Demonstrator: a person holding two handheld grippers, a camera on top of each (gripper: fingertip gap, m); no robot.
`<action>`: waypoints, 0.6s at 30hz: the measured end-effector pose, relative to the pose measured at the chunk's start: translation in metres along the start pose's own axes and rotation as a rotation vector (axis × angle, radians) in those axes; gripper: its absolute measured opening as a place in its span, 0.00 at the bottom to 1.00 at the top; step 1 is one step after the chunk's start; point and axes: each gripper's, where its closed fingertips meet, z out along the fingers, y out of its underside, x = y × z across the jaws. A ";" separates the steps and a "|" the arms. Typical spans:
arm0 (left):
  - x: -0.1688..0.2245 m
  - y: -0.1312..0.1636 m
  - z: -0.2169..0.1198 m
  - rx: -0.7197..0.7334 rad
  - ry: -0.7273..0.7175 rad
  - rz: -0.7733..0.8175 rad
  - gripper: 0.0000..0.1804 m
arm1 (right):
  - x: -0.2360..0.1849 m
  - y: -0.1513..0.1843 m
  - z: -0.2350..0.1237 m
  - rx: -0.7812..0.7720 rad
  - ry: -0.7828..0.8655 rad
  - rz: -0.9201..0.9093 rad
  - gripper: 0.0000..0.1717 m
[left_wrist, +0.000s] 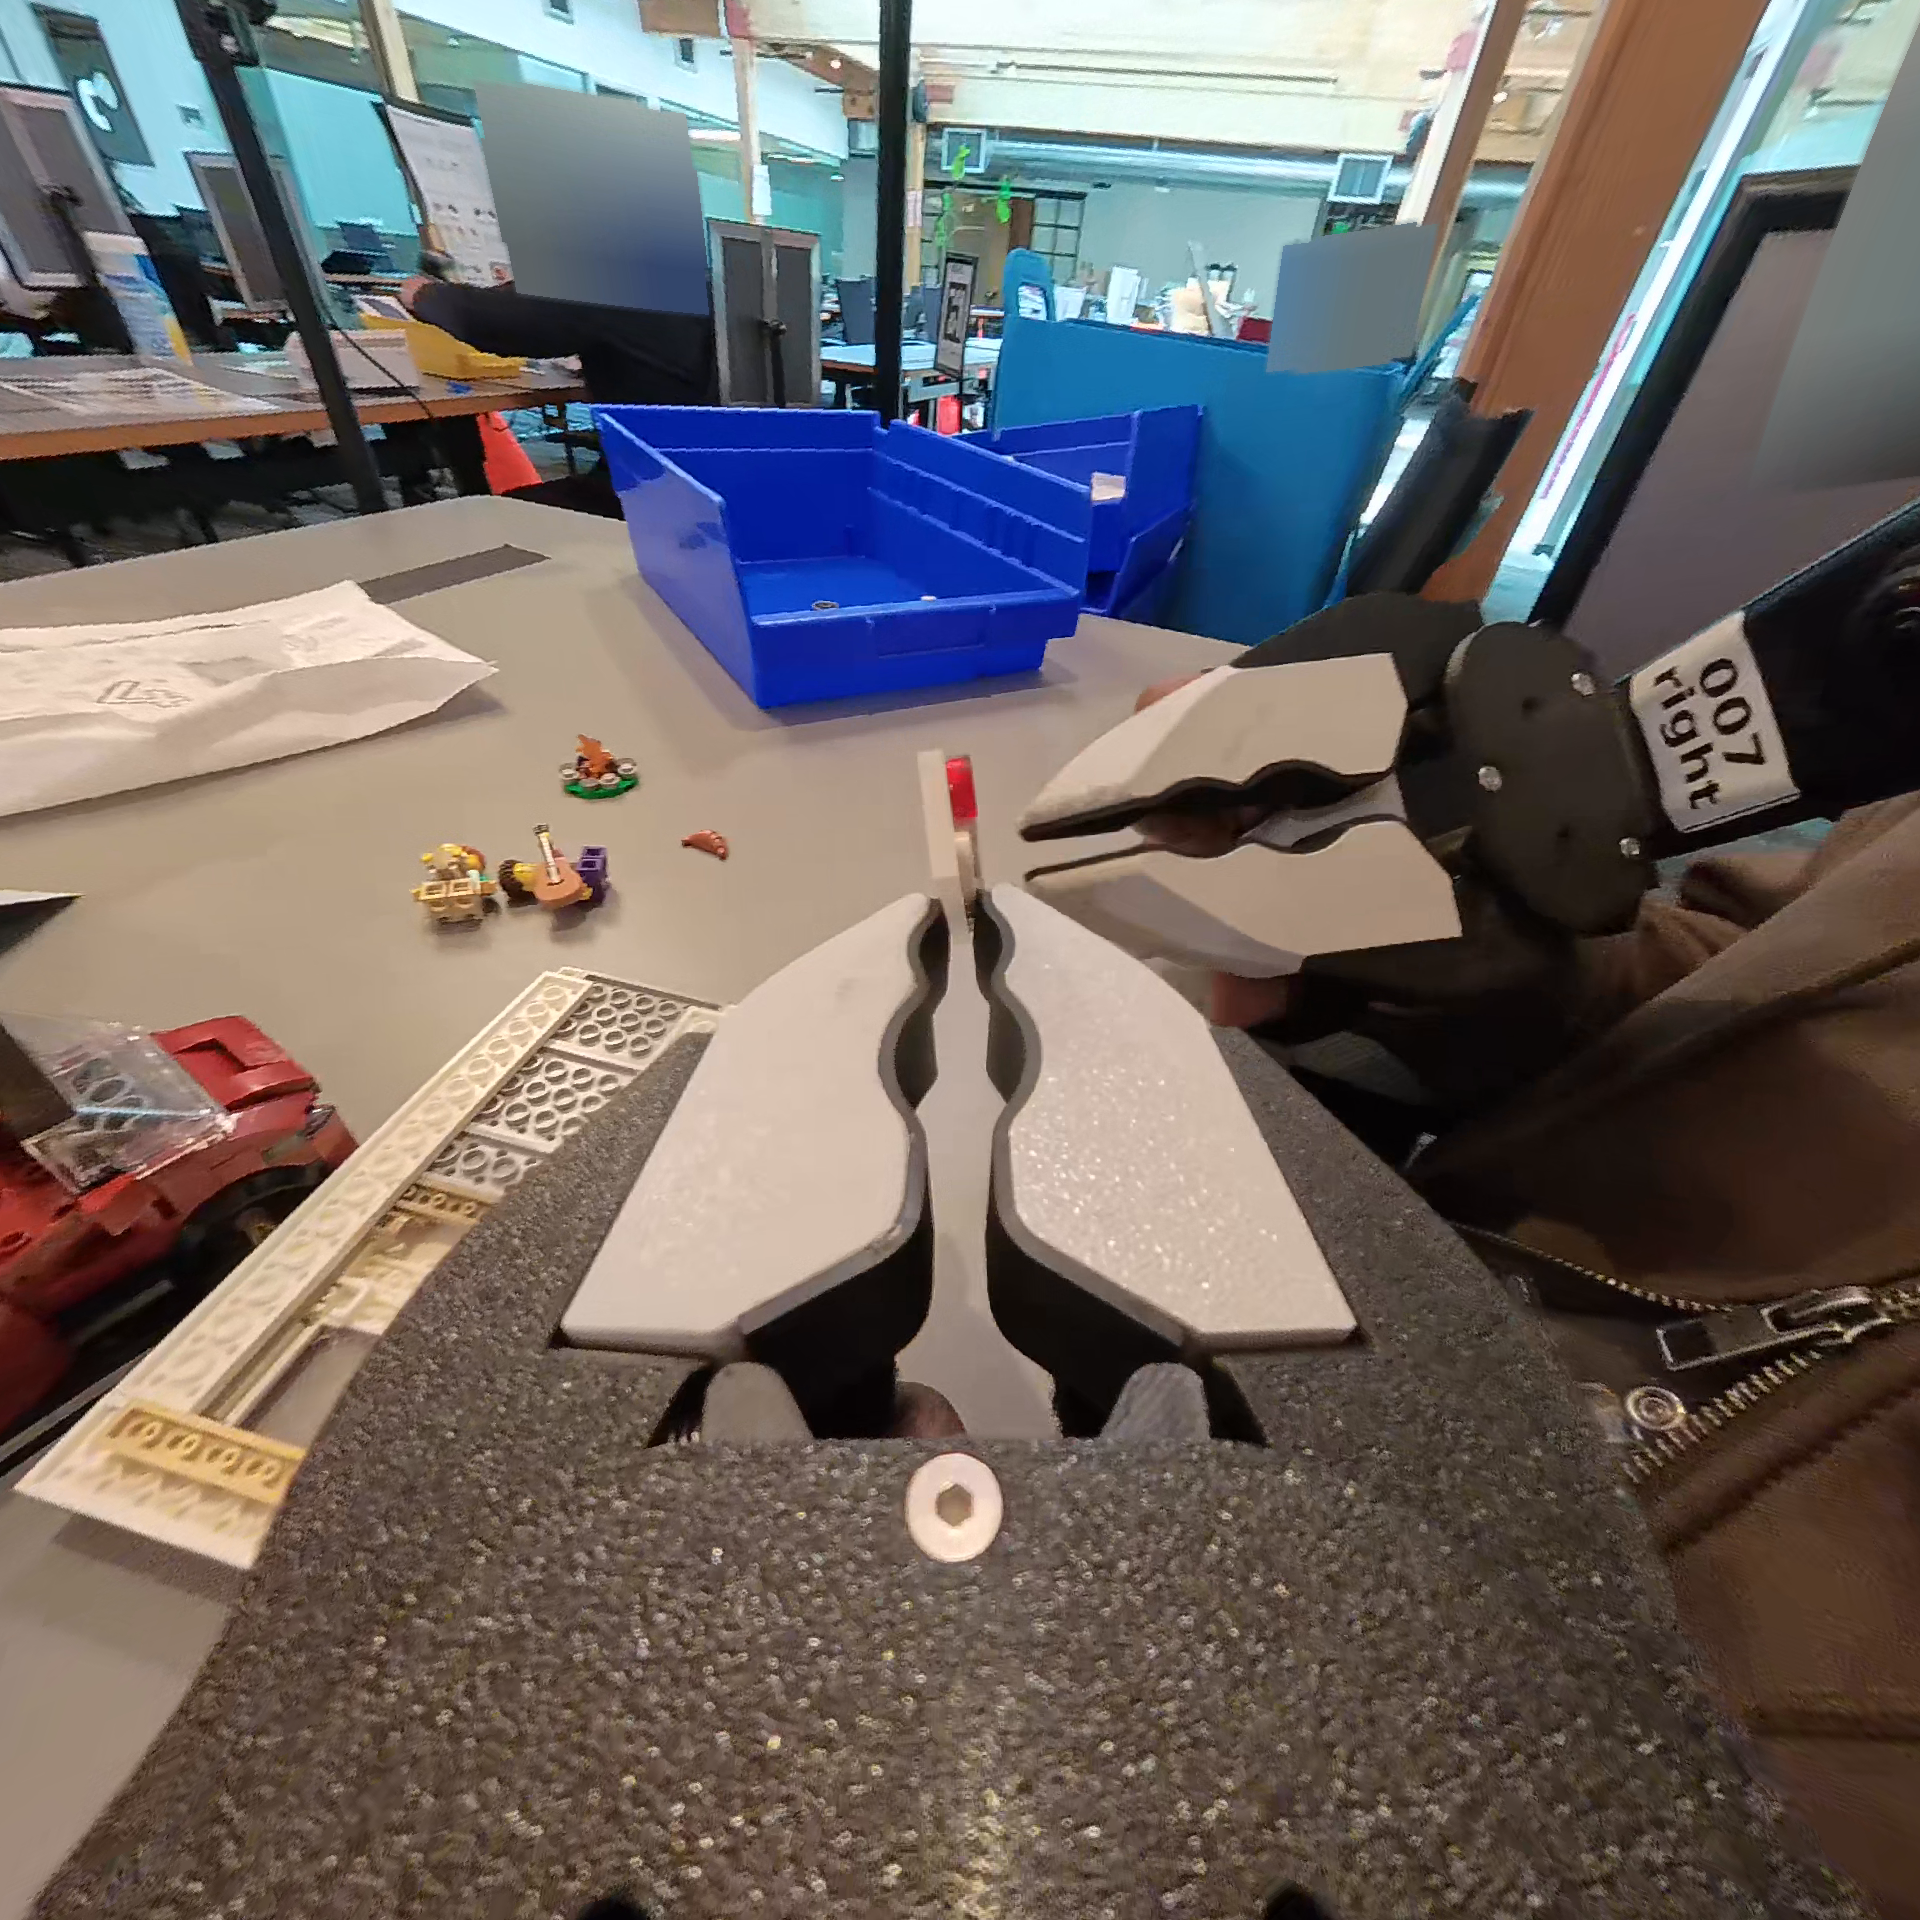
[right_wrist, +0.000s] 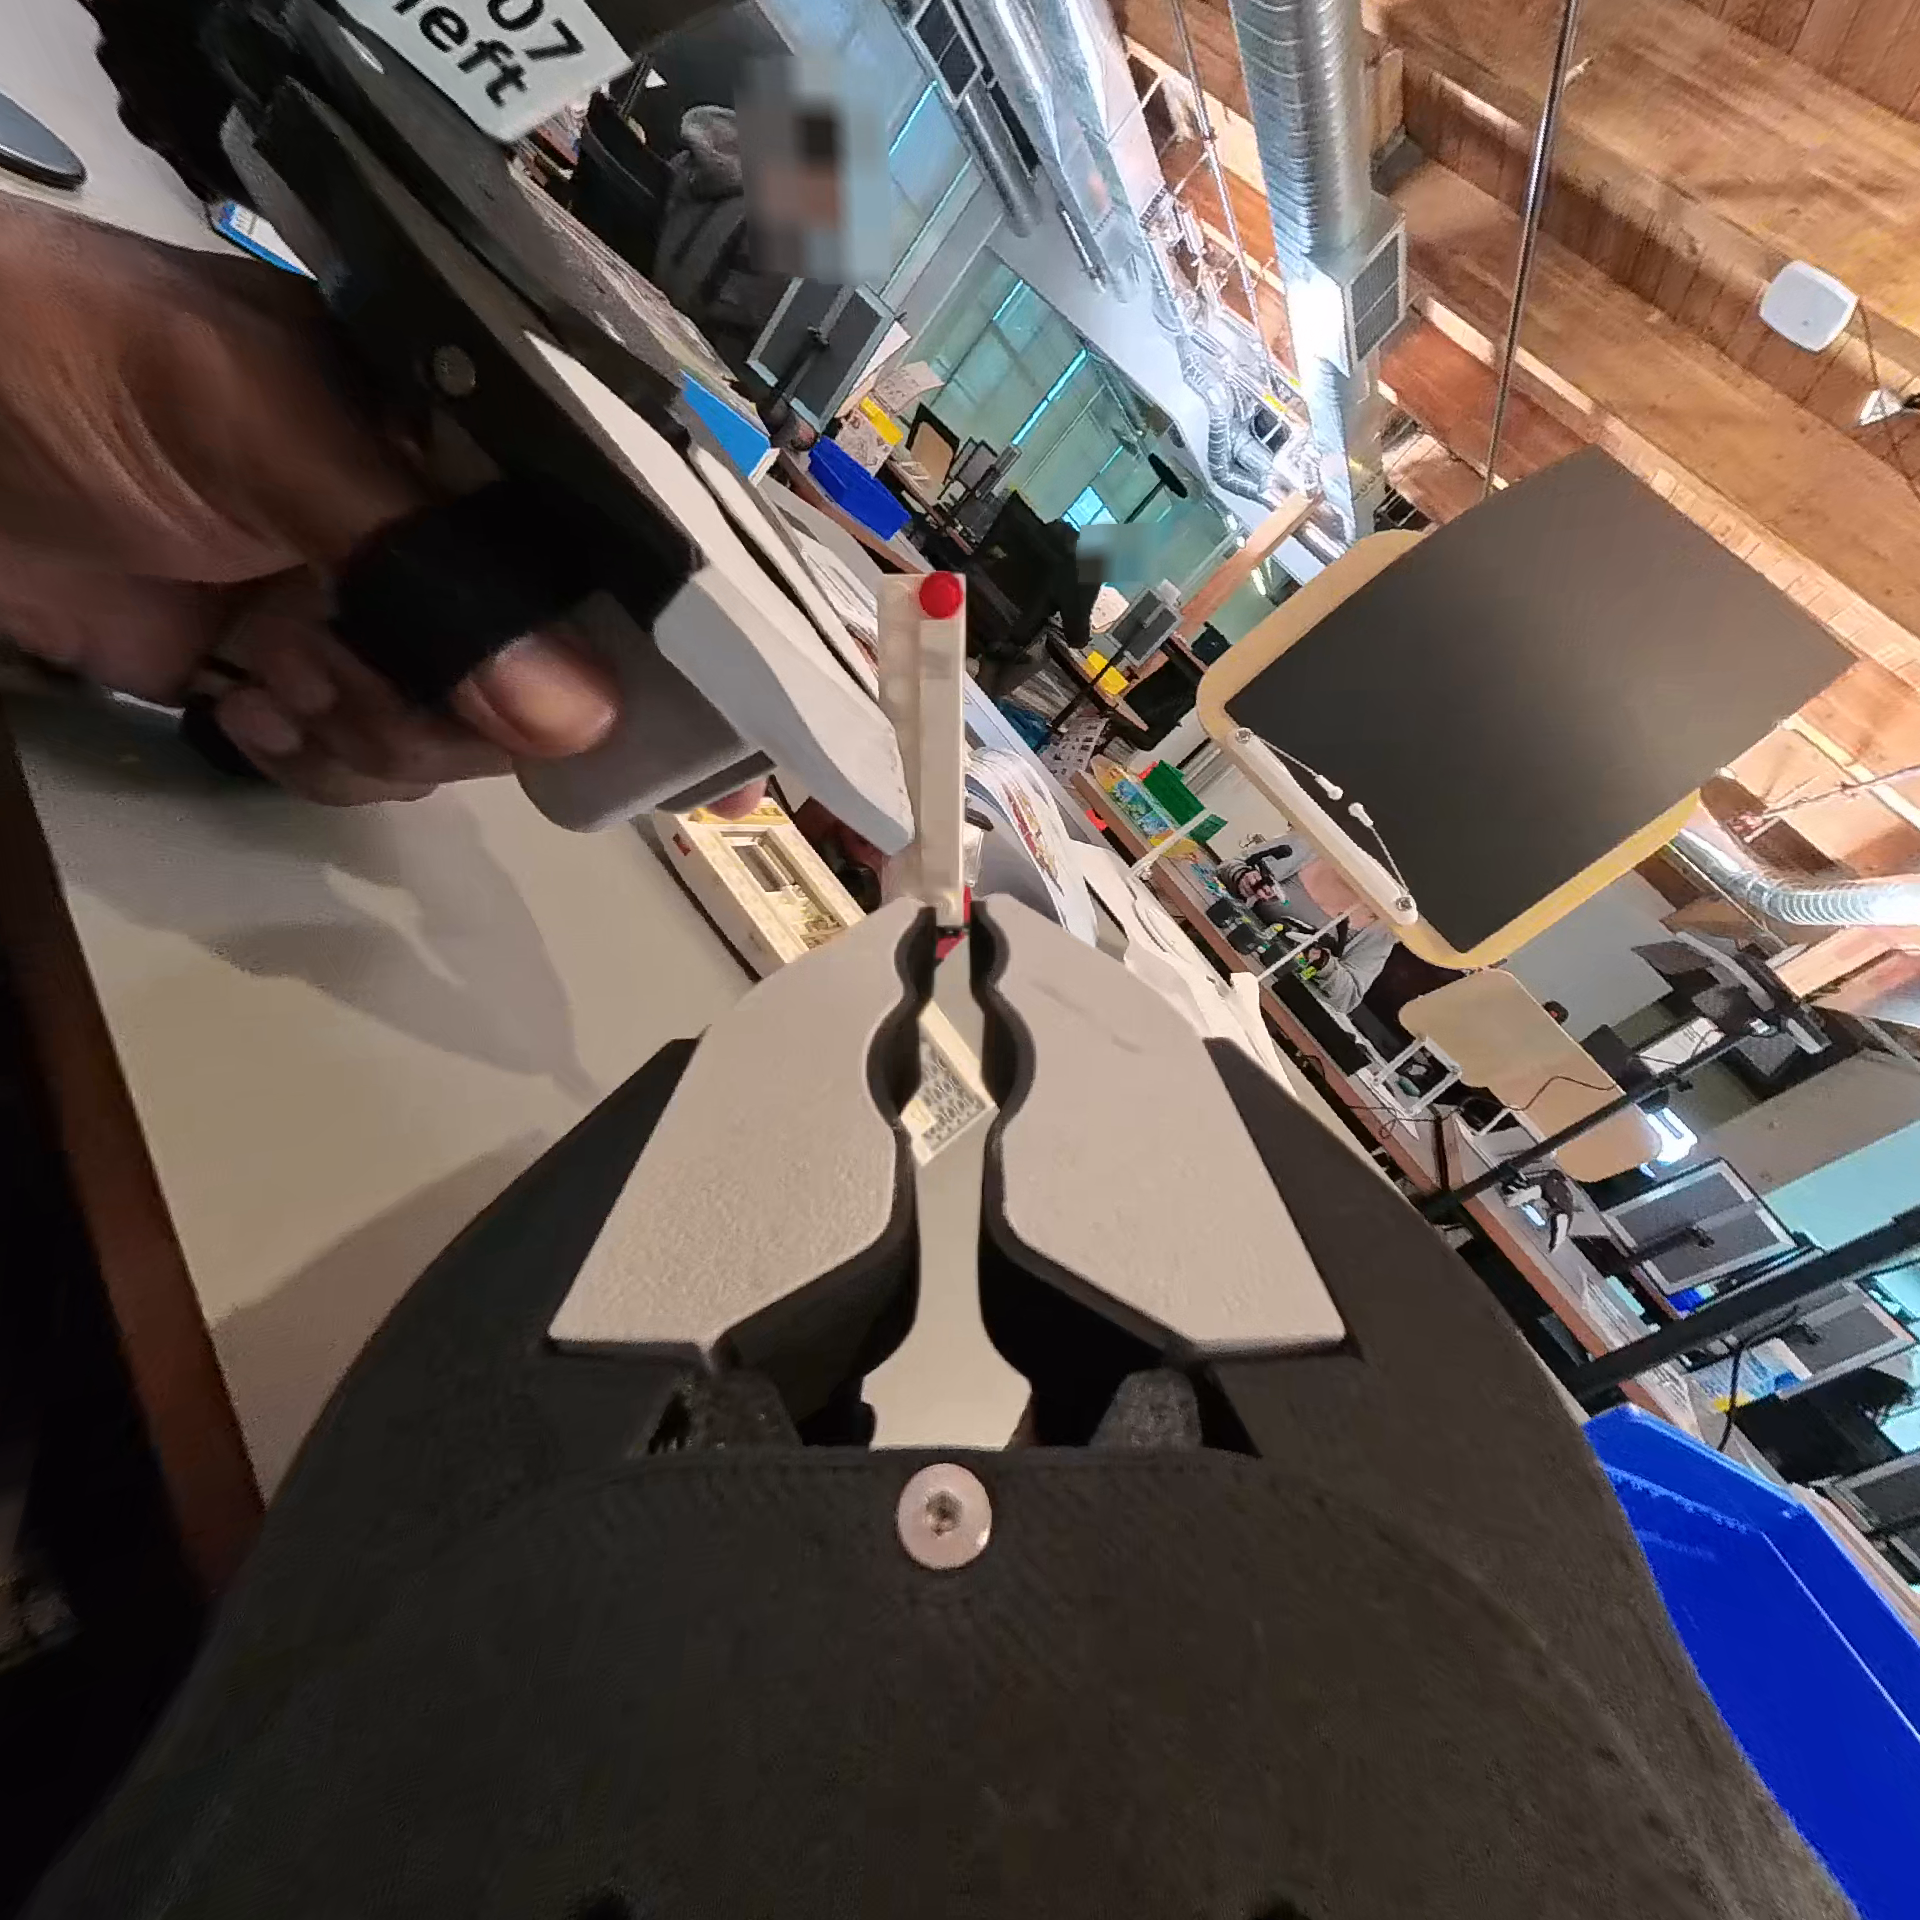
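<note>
My left gripper (left_wrist: 961, 906) is shut on the near end of a thin white plate (left_wrist: 938, 821), which it holds on edge above the grey table (left_wrist: 260, 956). A clear red stud (left_wrist: 958, 787) sits at the plate's far end, with a white round piece (left_wrist: 966, 844) below it. My right gripper (left_wrist: 1029, 854) comes in from the right, its tips just beside the plate. In the right wrist view my right gripper (right_wrist: 945, 920) is shut on a small red piece (right_wrist: 943, 941) right at the plate's (right_wrist: 935, 727) lower end. The red stud (right_wrist: 940, 594) is at the top, and the left gripper (right_wrist: 899, 831) is at upper left.
A blue bin (left_wrist: 862, 561) stands at the back of the table. Toy figures (left_wrist: 509, 878), a small campfire piece (left_wrist: 600, 774) and a brown bit (left_wrist: 707, 844) lie to the left. White and grey baseplates (left_wrist: 468, 1132), a red toy car (left_wrist: 156, 1143) and a white paper bag (left_wrist: 208, 675) are also on the left. My two grippers' fingertips are within a few centimetres of each other. The red toy car (left_wrist: 156, 1143) lies around 15 centimeters away from my left fingertips.
</note>
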 end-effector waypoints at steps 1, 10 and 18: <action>0.002 0.000 0.000 0.001 0.012 -0.001 0.02 | -0.002 -0.001 0.001 0.002 -0.009 -0.002 0.05; 0.015 0.001 0.002 -0.011 0.092 0.001 0.03 | -0.005 -0.004 -0.002 0.024 -0.060 0.004 0.09; 0.018 0.010 0.000 -0.075 0.099 0.066 0.02 | -0.014 -0.002 -0.004 0.008 -0.128 -0.018 0.05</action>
